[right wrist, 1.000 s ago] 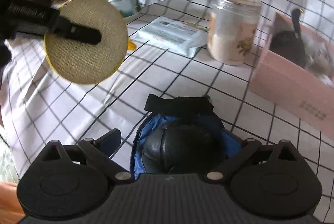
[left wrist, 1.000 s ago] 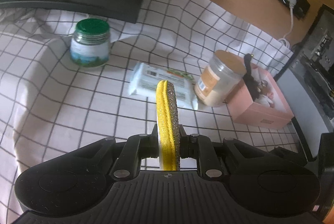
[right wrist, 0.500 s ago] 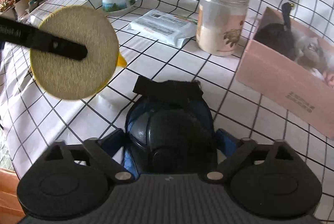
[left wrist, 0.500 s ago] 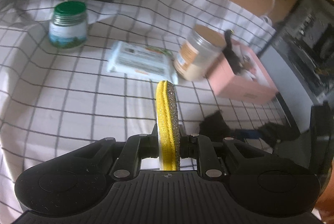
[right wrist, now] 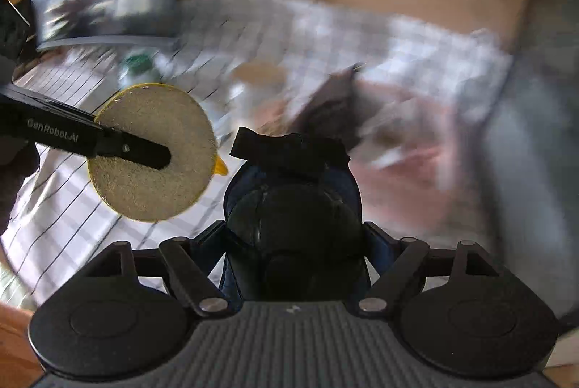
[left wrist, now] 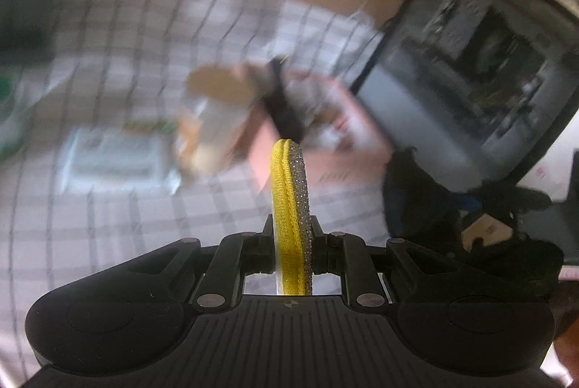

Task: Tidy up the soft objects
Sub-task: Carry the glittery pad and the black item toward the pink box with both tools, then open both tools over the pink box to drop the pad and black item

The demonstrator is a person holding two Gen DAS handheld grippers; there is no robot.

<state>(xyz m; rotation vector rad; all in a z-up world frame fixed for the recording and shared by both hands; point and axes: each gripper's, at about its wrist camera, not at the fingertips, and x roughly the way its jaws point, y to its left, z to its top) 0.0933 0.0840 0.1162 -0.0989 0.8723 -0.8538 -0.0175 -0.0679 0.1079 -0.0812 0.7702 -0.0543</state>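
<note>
Left wrist: left tongs (left wrist: 291, 236) pinch a round yellow scouring pad (left wrist: 291, 207); right tongs (right wrist: 293, 236), just narrowing, clasp a black-and-blue padded item (right wrist: 293, 207).

Only legible txt: "GenRobot.AI" in white on the black finger of the left gripper (right wrist: 164, 156), right wrist view; jar/pack/box labels too blurred.

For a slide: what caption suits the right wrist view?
Right gripper clamps a black-and-blue pad; left gripper holds a round scouring pad.
</note>
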